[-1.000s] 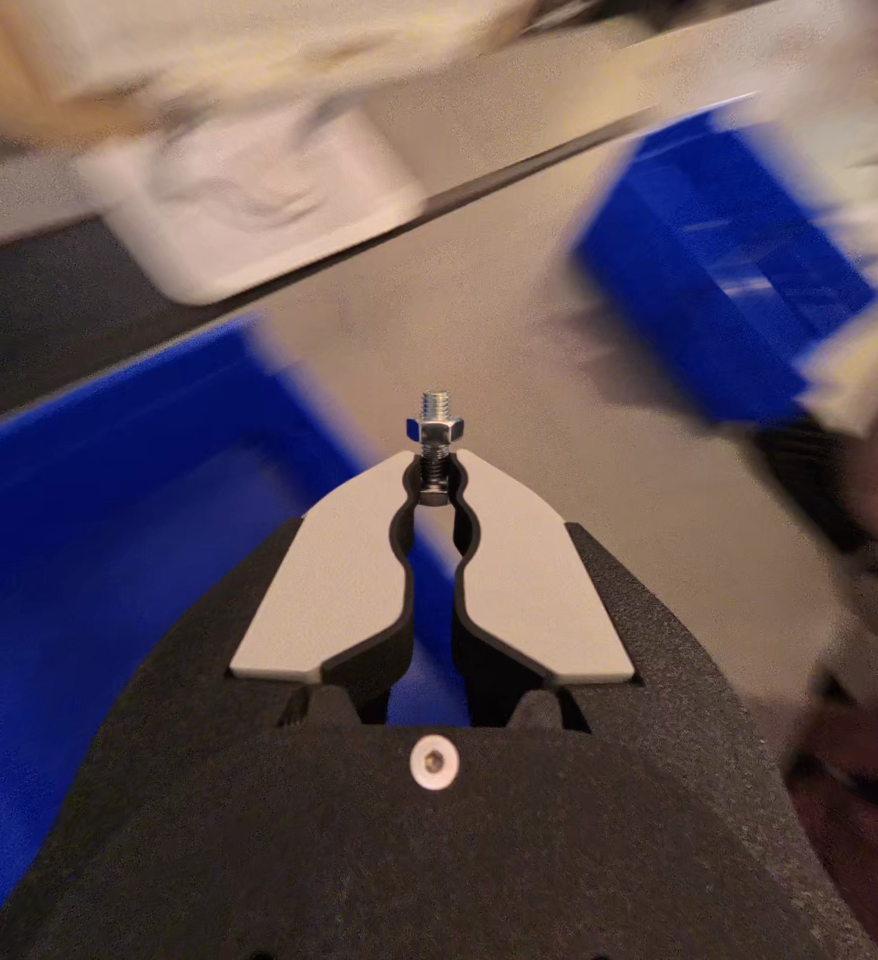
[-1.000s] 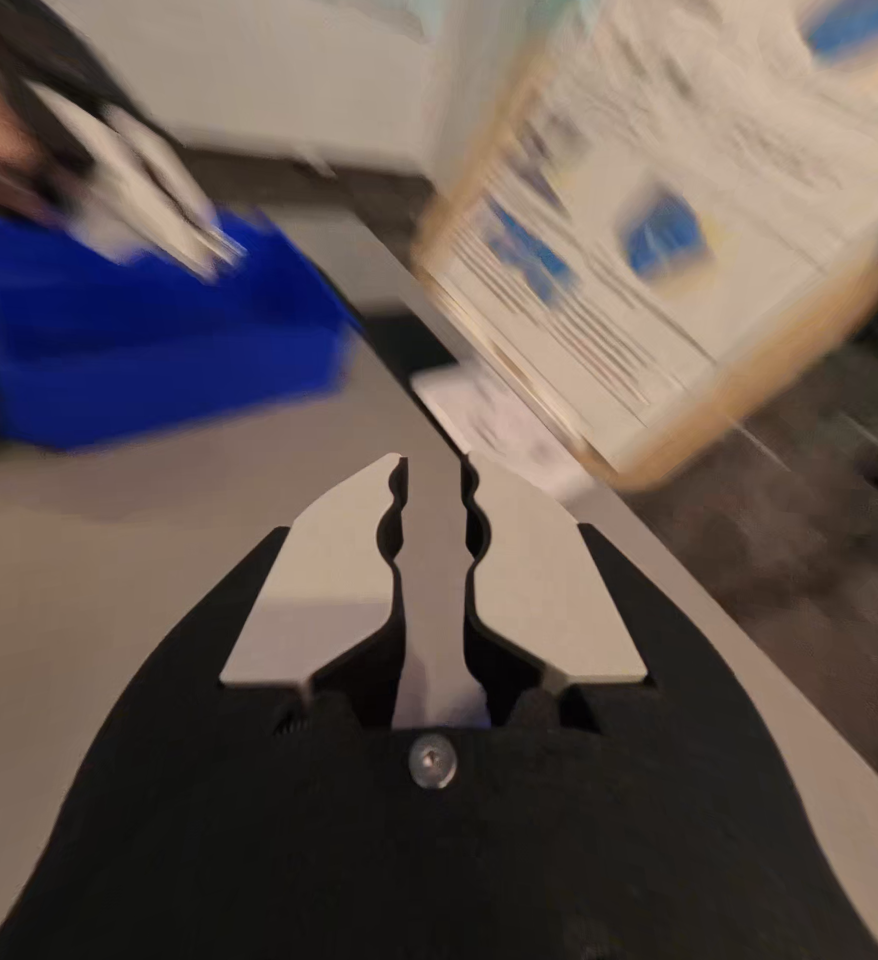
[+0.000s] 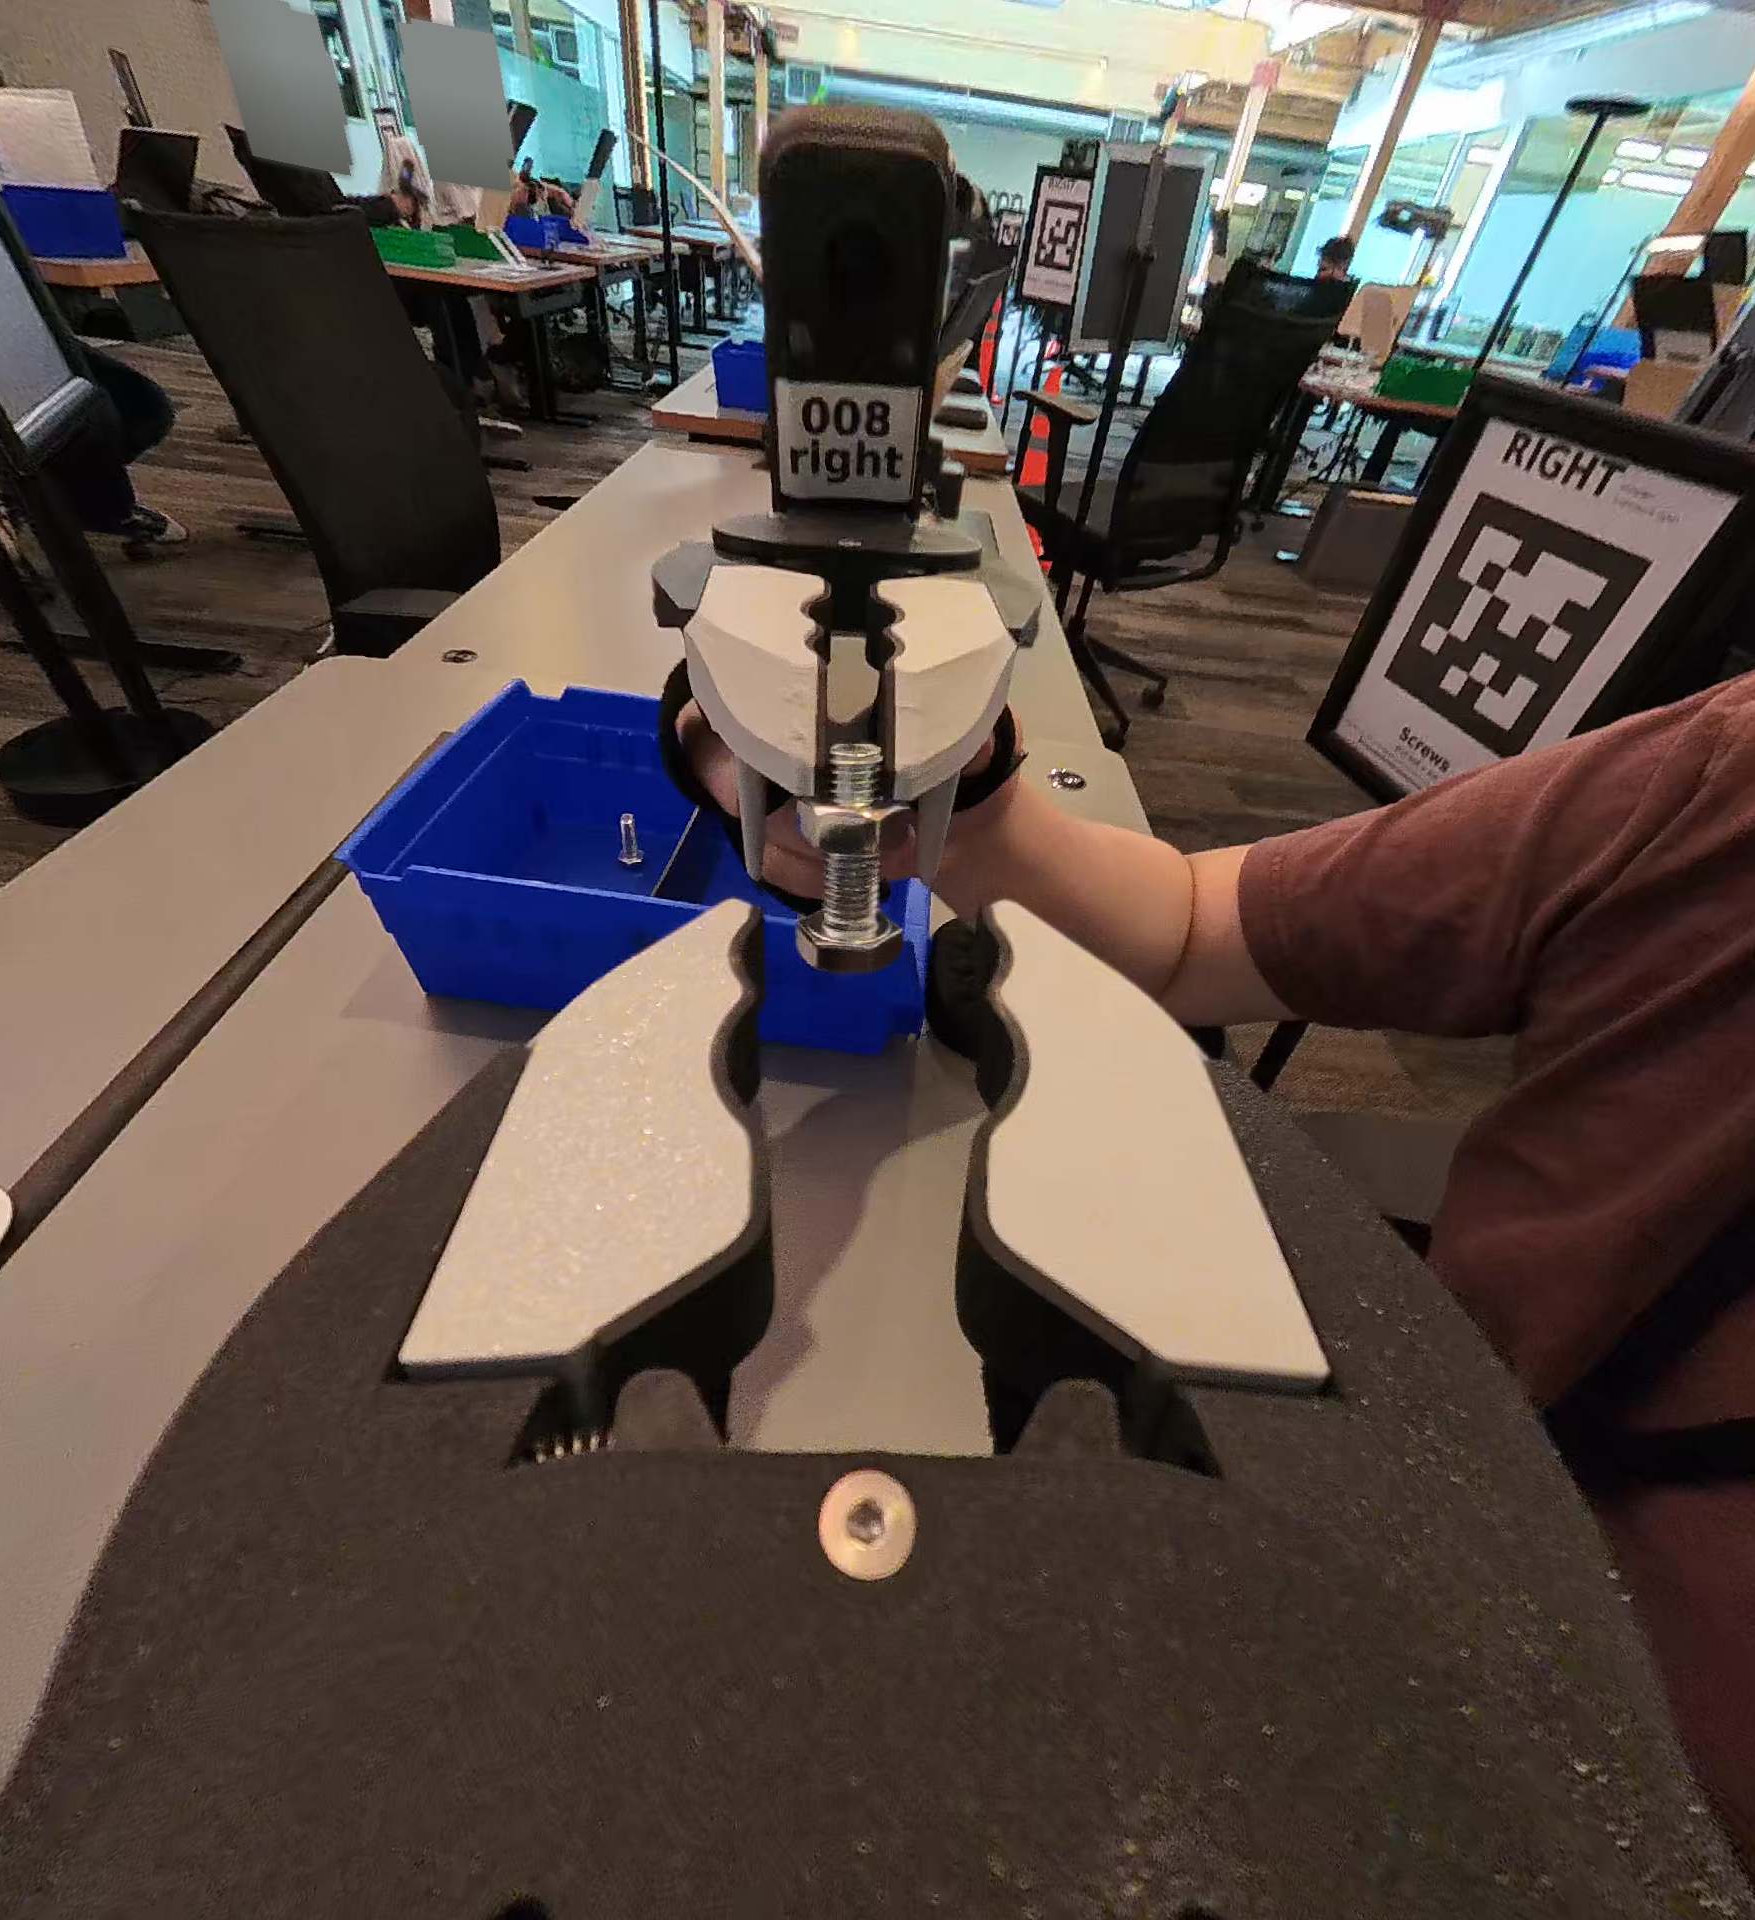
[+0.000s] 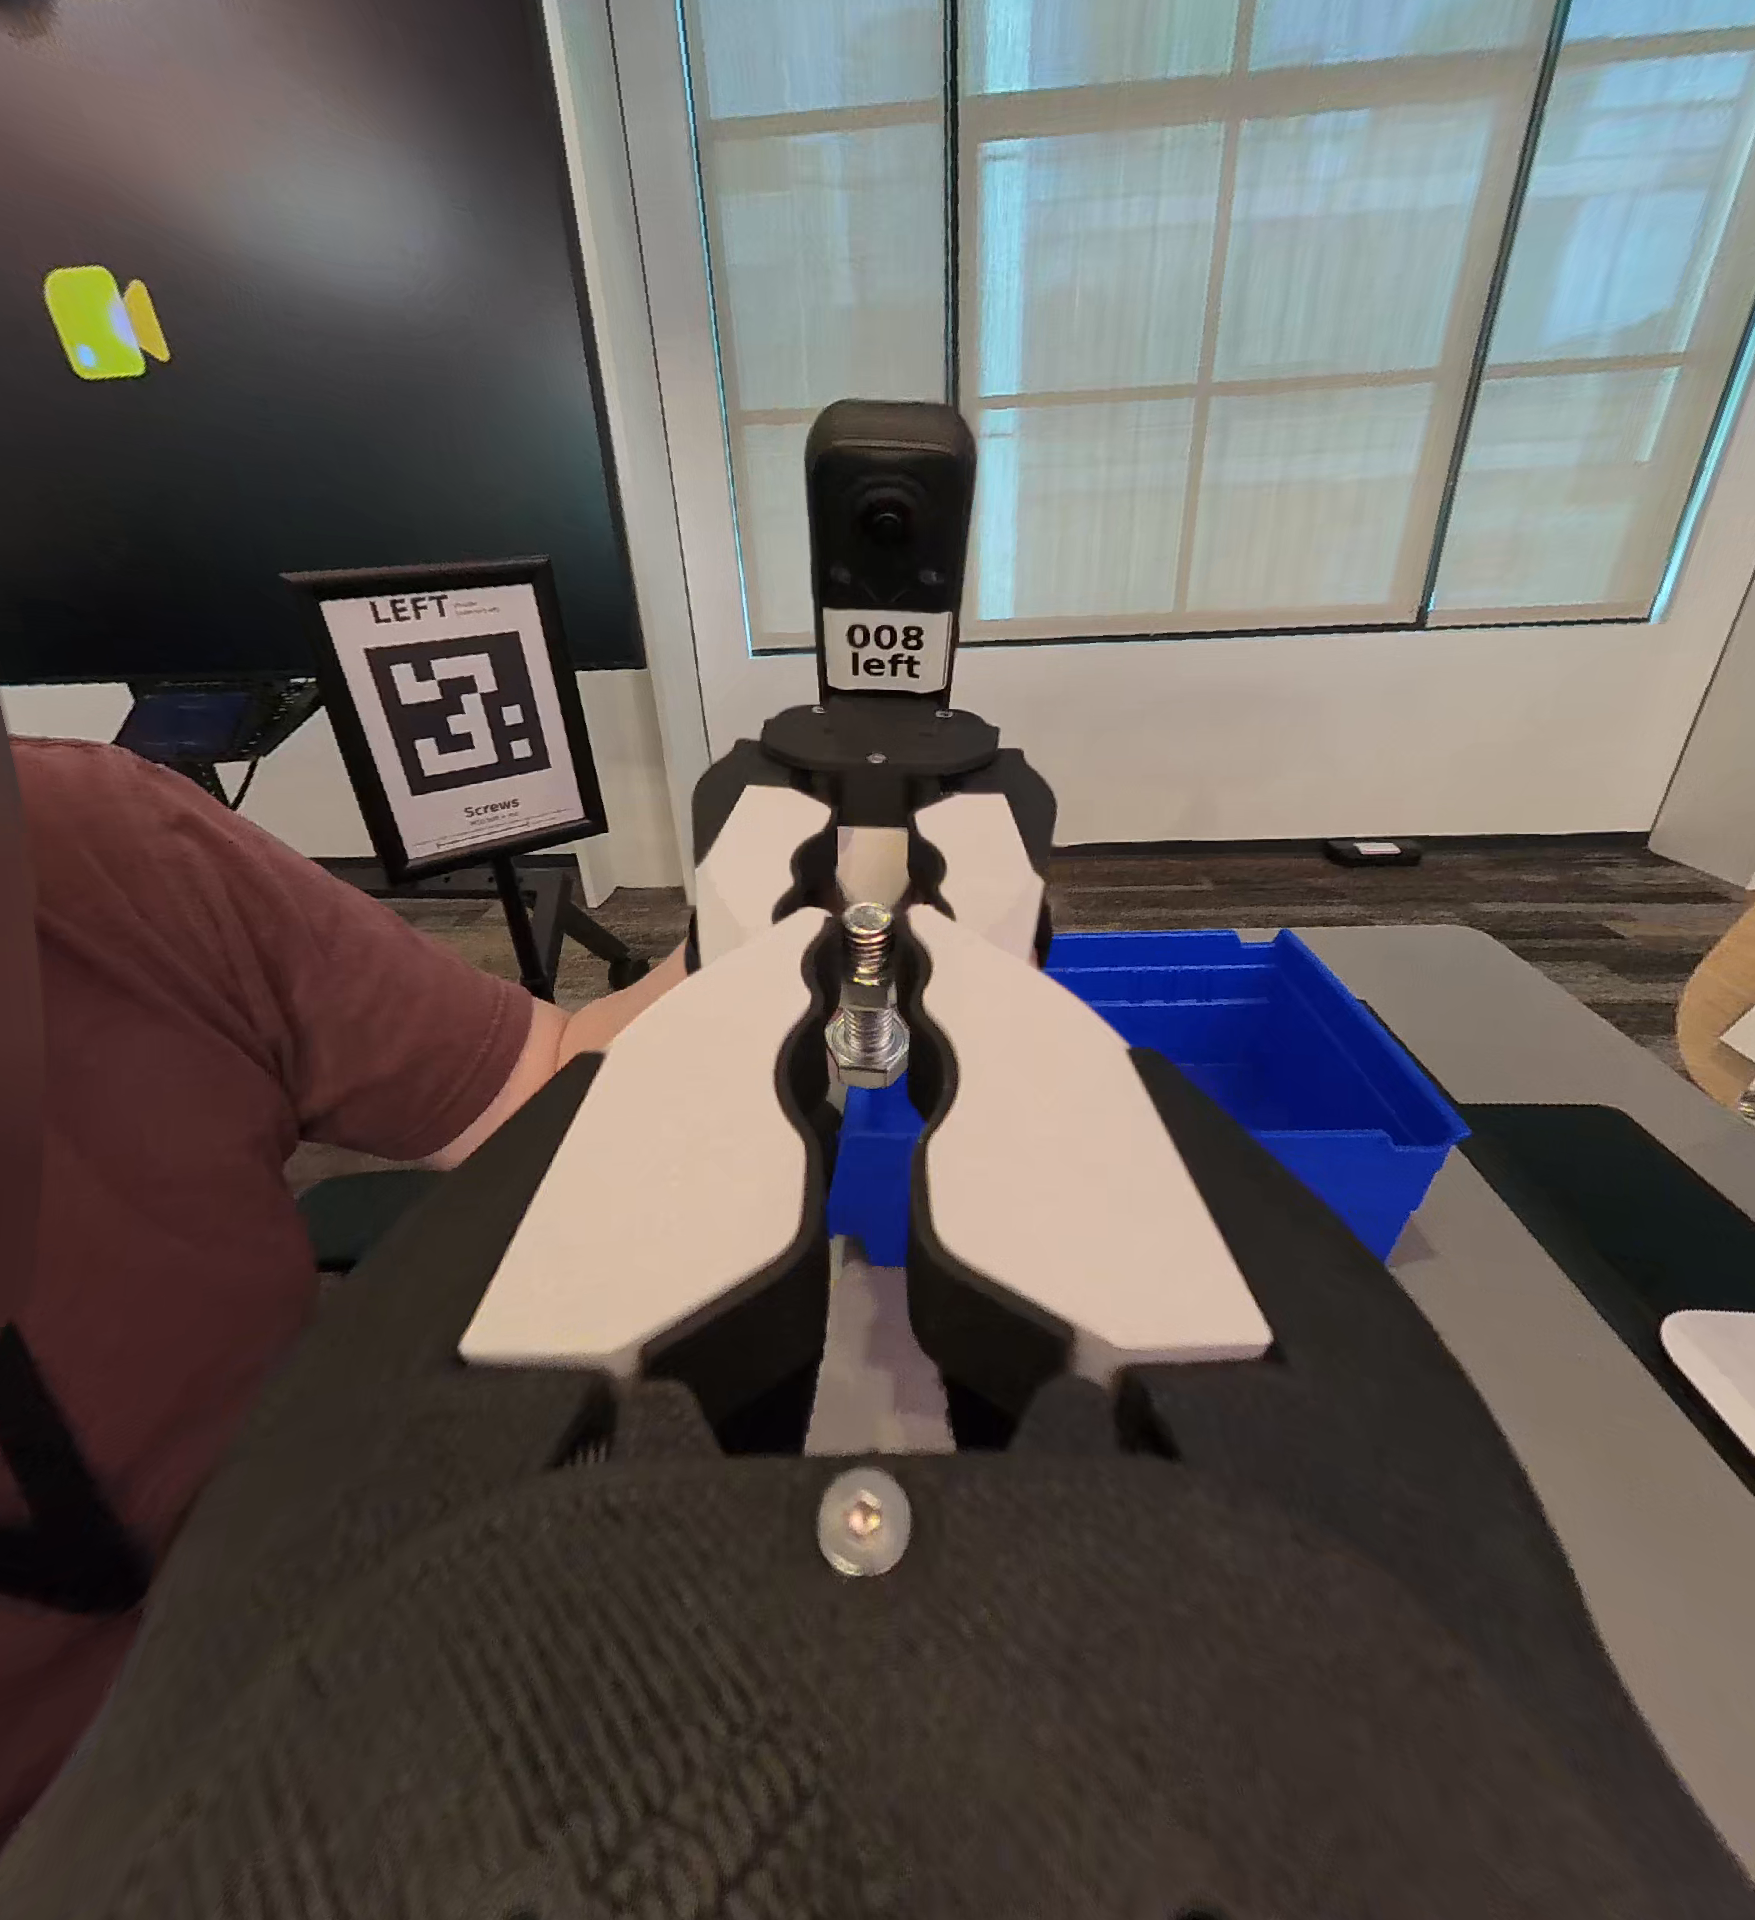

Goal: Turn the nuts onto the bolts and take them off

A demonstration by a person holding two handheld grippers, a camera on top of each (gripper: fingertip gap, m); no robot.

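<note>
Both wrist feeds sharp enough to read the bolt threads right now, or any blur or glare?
Left wrist view: sharp, bolt threads crisp, straight lines bowed toward the edges. Right wrist view: threads readable, bright windows behind, near foreground soft.

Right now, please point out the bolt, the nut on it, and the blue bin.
bolt (image 3: pixel 846 940): left wrist view, on its hex head.
nut (image 3: pixel 852 829): left wrist view, on its front face.
blue bin (image 3: pixel 540 945): left wrist view, on its near outer wall.
</note>
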